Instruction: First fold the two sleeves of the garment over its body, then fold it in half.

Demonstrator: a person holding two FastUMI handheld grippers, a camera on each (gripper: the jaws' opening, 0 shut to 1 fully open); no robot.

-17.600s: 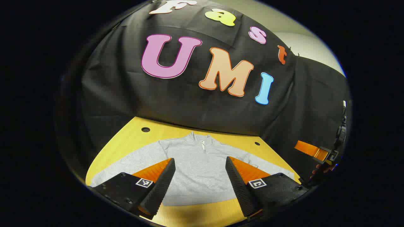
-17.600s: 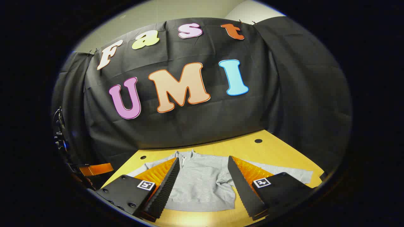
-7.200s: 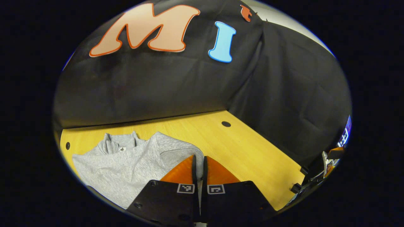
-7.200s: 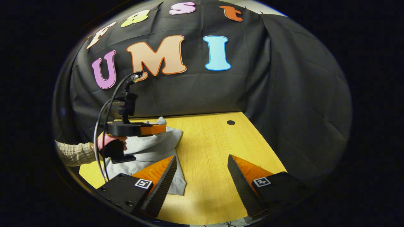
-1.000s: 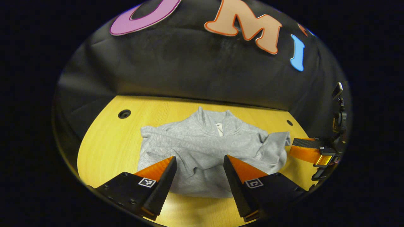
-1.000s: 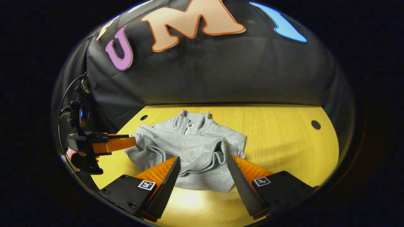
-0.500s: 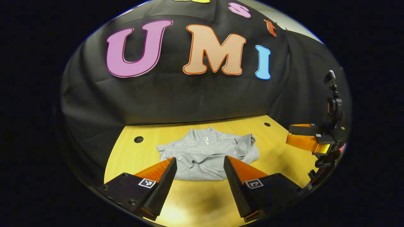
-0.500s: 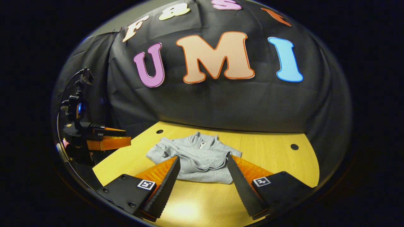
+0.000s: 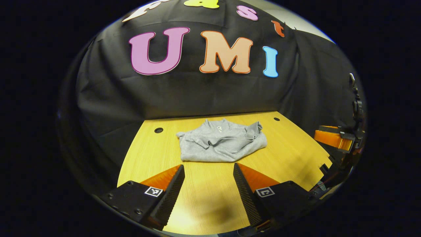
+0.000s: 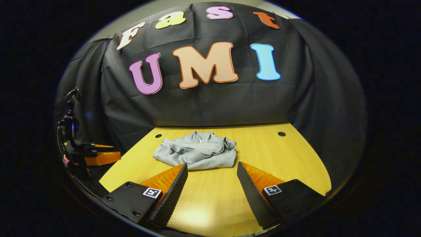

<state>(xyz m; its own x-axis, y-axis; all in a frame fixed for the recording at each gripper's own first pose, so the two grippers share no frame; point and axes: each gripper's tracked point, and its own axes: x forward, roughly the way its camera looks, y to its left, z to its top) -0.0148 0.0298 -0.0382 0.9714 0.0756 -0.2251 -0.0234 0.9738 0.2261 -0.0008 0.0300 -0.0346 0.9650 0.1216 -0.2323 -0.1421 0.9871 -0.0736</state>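
Fingers [image 9: 171,184] spread; garment [image 9: 222,141] bunched on table [image 9: 289,154].

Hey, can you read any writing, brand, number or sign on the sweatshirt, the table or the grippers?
None can be read.
Sweatshirt: no print shows; the white tab at its collar is too small to read.
Left gripper and right gripper: square markers carry black-and-white code patterns, not words.
Table: no writing.
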